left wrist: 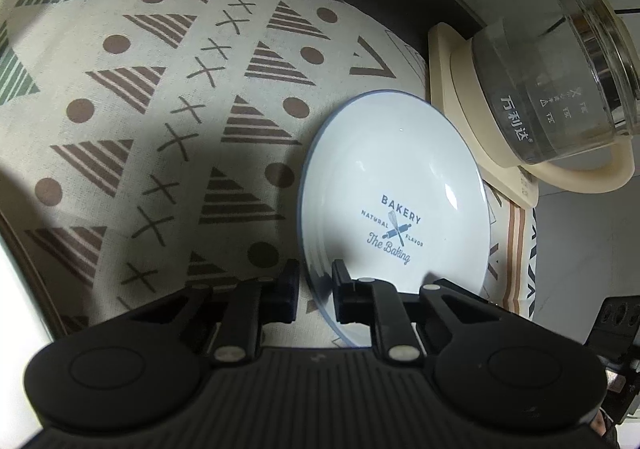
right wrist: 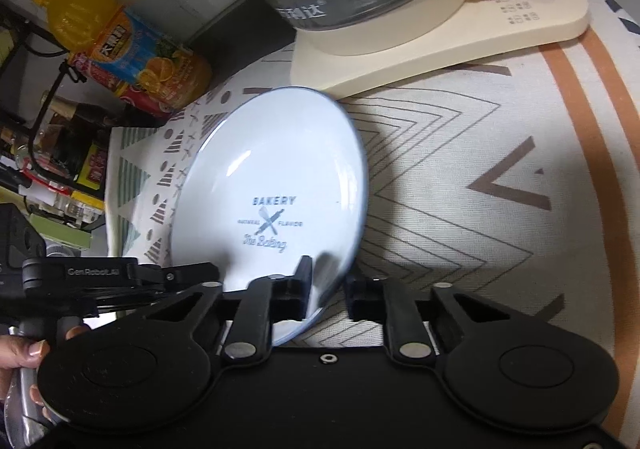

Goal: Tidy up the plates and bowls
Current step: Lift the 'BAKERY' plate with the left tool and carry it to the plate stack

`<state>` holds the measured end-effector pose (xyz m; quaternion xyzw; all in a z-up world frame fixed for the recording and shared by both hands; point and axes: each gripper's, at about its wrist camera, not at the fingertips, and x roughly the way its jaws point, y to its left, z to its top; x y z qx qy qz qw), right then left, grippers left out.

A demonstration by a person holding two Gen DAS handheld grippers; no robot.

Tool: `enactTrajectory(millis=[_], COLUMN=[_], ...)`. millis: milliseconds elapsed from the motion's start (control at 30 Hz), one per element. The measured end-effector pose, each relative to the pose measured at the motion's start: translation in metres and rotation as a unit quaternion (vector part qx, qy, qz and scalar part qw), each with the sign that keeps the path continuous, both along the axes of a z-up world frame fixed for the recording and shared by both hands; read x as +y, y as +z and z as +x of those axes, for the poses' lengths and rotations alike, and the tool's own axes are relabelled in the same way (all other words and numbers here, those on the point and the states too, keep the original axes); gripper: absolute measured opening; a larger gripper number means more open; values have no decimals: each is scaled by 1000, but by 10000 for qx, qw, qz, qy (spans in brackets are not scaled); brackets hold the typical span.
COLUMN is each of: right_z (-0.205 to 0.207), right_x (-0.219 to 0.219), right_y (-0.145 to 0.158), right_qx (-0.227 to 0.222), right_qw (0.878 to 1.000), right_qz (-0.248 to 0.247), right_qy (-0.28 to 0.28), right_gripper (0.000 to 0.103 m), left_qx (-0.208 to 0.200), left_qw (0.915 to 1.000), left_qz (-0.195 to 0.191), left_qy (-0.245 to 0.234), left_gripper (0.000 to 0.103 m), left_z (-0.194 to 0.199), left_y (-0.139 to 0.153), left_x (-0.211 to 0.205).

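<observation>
A white plate [left wrist: 392,201] with a thin blue rim and a blue "BAKERY" print lies on the patterned tablecloth [left wrist: 160,109]. My left gripper [left wrist: 315,275] is shut on the plate's near left rim, one pad over the rim and one under it. In the right wrist view the same plate [right wrist: 272,177] looks tilted, and my right gripper [right wrist: 329,279] is shut on its near right rim. The left gripper [right wrist: 200,275] reaches the plate's left edge there, with a person's hand [right wrist: 28,353] on its handle.
A glass kettle [left wrist: 560,81] on a cream base [left wrist: 452,89] stands just behind the plate, close to its far rim. An orange juice bottle [right wrist: 124,49] stands at the back left. A cluttered shelf [right wrist: 48,153] lies beyond the table's left edge.
</observation>
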<state>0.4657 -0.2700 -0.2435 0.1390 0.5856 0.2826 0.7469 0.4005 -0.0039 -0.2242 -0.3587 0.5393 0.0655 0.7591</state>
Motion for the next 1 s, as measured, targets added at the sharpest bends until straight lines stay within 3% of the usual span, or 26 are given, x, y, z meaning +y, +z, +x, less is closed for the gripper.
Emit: enactTrajectory(millis=[233, 1000], right_z=[-8, -18], right_x=[10, 35], right_y=[15, 92], right_qx=[-355, -1063], right_qw=[9992, 9942], right_qz=[-140, 128], right_qy=[132, -39], right_gripper=[14, 15], left_qx=[-71, -873], left_qw=[9999, 9953], left_qz=[145, 354], left_qy=[-7, -226], left_gripper=[12, 12], left_z=[1, -9], left_y=[5, 74], left_x=[-4, 16])
